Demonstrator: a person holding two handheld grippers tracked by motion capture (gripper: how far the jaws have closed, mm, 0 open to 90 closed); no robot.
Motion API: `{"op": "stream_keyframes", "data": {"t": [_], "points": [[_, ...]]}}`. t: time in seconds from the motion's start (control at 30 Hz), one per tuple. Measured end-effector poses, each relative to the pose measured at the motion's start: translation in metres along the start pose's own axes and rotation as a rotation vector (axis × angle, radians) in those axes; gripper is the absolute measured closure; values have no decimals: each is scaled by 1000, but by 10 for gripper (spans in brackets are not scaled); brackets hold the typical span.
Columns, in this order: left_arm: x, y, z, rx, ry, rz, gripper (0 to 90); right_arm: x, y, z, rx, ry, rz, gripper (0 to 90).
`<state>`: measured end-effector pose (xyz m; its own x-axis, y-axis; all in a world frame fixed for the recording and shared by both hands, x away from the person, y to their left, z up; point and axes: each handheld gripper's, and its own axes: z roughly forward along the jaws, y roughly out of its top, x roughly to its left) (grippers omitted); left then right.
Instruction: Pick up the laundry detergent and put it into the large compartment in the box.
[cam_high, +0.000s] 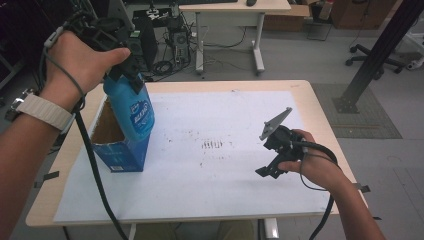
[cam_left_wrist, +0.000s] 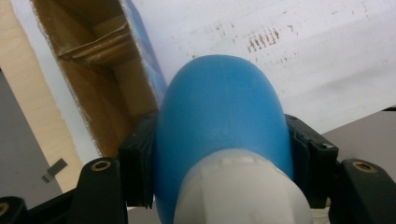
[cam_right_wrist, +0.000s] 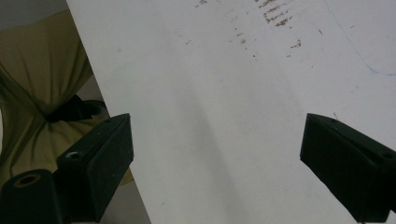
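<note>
- My left hand-held gripper (cam_high: 131, 75) was clamped on the blue bottle (cam_high: 131, 111), one jaw on each side of its upper body just below the pale cap, as the left gripper view showed it (cam_left_wrist: 222, 135).
- From the high view, the bottle hung tilted, its base over the open top of the blue cardboard box (cam_high: 120, 150), at about nine o'clock on the surface (cam_high: 310, 100). I could not tell whether its base touched the box's rim.
- The left gripper view looked down past the bottle into the box (cam_left_wrist: 98, 70); brown cardboard walls and a folded flap showed inside.
- My left hand (cam_high: 80, 62) gripped the tool from above, its cable trailing down across the near left of the surface.
- My right hand-held gripper (cam_high: 270, 170) was open, jaws spread wide with nothing between them, at about four o'clock on the surface, well apart from the bottle and box.
- The right gripper view looked down along the black jaws at the white sheet (cam_right_wrist: 233, 116), marked with small brown specks.
- That sheet (cam_high: 210, 190) covered most of the surface, and the box stood on its left edge.
</note>
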<state>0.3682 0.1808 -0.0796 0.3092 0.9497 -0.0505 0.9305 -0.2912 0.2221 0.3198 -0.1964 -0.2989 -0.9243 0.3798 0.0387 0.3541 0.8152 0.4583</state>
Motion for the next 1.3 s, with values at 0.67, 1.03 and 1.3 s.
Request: {"op": "stream_keyframes", "data": {"t": [0.67, 1.03, 1.3], "points": [[35, 6, -14, -4, 47, -114, 373, -4, -1, 1, 1, 5, 5, 96], [54, 7, -12, -6, 70, -166, 373, -6, -3, 3, 3, 7, 8, 96], [60, 7, -9, -6, 85, -178, 374, -6, -2, 3, 2, 8, 10, 95]]}}
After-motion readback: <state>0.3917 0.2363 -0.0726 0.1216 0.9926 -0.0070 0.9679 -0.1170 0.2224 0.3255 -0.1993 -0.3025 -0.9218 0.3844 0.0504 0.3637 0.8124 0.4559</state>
